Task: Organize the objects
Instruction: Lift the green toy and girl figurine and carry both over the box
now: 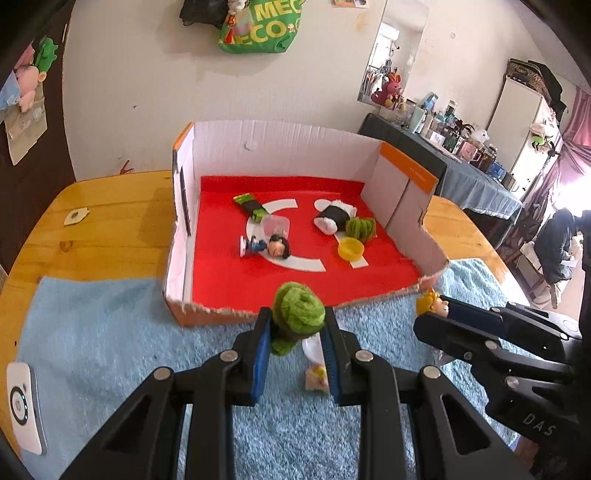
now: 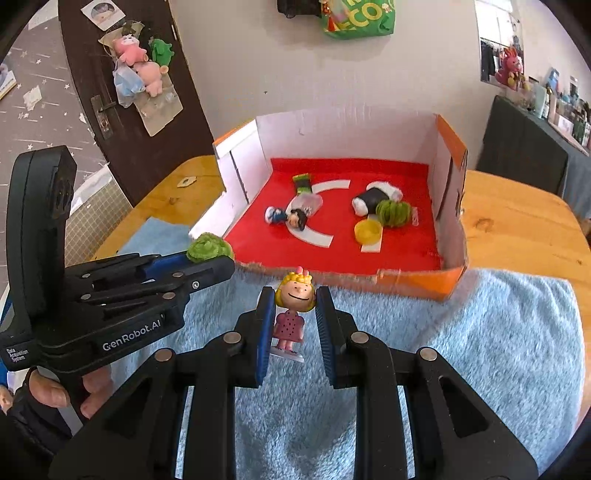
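A green yarn ball (image 1: 298,314) is clamped between the blue pads of the left tool (image 1: 295,334), its jaws closed most of the way upon it. A small blonde figurine in a pink dress (image 2: 293,312) is held upright in the right tool (image 2: 293,321), pinched at the head by jaws drawn in tight. Both are carried just short of the torn front edge of the cardboard box (image 2: 448,147), above the blue fluffy towel (image 2: 480,332).

Two risks are judged likely. The figurine is gripped only at its rounded head, so it could pivot or slip out if the tool is tilted or jolted. The two tools are held close together, so they could be knocked together as both are brought over the box, whose torn front lip could also be clipped.

Inside the box, on a red lining, a dark-haired figurine (image 1: 266,247), a yellow cap (image 1: 351,248), another green yarn ball (image 1: 360,228) and a black-and-white plush (image 1: 334,218) are already laid. The towel is spread over a wooden surface (image 1: 107,218) set against a pale wall, with a green bag (image 1: 262,26) hung above and a cluttered sideboard (image 1: 476,181) further off.
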`<action>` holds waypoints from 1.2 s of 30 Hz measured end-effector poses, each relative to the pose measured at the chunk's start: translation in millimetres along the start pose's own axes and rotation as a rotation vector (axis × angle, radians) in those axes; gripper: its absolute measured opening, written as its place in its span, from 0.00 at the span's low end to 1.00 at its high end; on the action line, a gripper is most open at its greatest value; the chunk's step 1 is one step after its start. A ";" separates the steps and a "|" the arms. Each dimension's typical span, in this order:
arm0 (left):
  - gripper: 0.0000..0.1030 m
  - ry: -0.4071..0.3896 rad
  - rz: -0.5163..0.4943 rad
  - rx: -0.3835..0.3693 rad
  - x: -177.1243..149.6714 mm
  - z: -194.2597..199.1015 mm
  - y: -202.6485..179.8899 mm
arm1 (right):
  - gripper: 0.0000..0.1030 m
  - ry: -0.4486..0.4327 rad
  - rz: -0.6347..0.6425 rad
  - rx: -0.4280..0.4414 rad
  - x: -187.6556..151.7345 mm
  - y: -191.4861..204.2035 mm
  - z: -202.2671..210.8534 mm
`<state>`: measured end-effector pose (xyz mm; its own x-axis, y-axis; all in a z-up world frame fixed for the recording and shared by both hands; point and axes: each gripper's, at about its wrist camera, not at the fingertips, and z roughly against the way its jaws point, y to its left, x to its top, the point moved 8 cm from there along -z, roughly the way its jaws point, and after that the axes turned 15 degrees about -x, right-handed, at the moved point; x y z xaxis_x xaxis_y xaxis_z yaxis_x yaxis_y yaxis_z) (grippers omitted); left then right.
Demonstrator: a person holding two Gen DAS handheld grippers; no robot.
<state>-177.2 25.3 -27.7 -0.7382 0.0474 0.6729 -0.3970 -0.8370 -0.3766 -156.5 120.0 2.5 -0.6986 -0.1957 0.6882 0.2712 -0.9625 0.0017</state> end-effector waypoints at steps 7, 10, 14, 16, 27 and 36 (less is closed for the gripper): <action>0.26 0.002 -0.007 -0.001 16.7 -7.5 2.2 | 0.21 -0.001 -0.004 -0.006 16.6 -6.1 -8.0; 0.26 0.004 -0.009 -0.004 22.9 -11.6 2.9 | 0.21 0.000 -0.003 -0.009 23.4 -7.6 -12.4; 0.26 0.007 -0.006 -0.010 31.0 -17.7 5.5 | 0.21 0.003 -0.001 -0.013 31.8 -9.6 -18.9; 0.26 0.010 -0.003 -0.014 34.7 -21.5 7.8 | 0.21 0.004 -0.002 -0.015 34.9 -11.0 -21.9; 0.26 0.044 0.022 -0.017 40.0 -41.6 23.1 | 0.21 0.034 0.002 -0.037 46.8 -18.7 -48.2; 0.26 0.072 0.034 -0.018 35.1 -54.3 30.5 | 0.21 0.089 0.007 -0.047 39.5 -21.9 -70.0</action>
<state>-244.8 31.0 -50.2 -0.7884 0.0585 0.6124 -0.3801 -0.8290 -0.4103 -236.4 120.2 -21.1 -0.7535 -0.2158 0.6210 0.2459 -0.9685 -0.0382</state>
